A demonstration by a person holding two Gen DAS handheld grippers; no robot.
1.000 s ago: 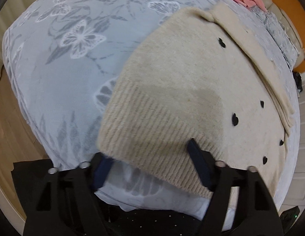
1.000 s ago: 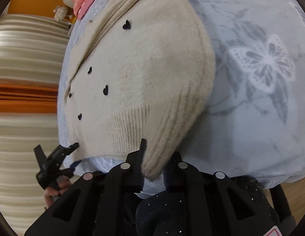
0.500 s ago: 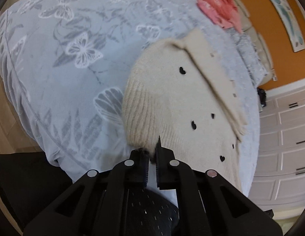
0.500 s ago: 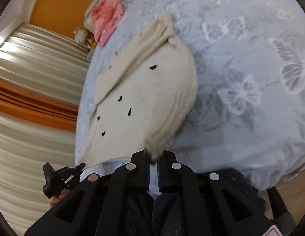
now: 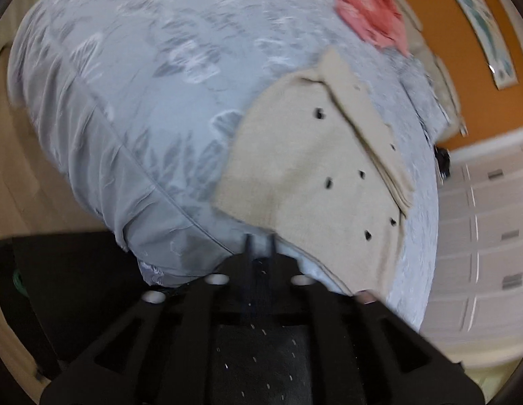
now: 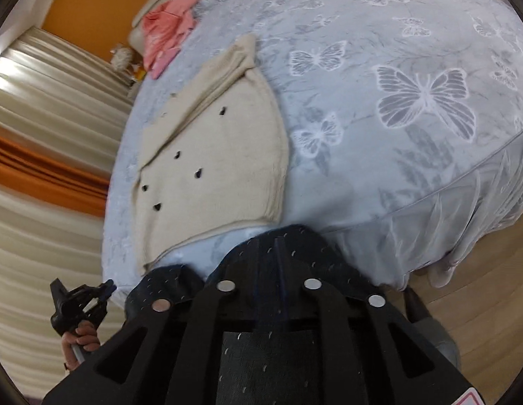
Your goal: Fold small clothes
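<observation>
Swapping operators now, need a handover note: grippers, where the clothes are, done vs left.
Left gripper: jaws opening, nothing between them, just off the cream sweater's near hem.
Right gripper: jaws opening, empty, also clear of the sweater.
Sweater lies flat on the butterfly bedspread, a sleeve folded across its far side.
Pink garment sits bunched near the head of the bed, untouched.
Done: partial fold on the sweater. Left: finish folding it, then the pink one.

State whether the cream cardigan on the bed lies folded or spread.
Partly folded: the cream cardigan has one side doubled over its front, lying flat on the bed.
</observation>
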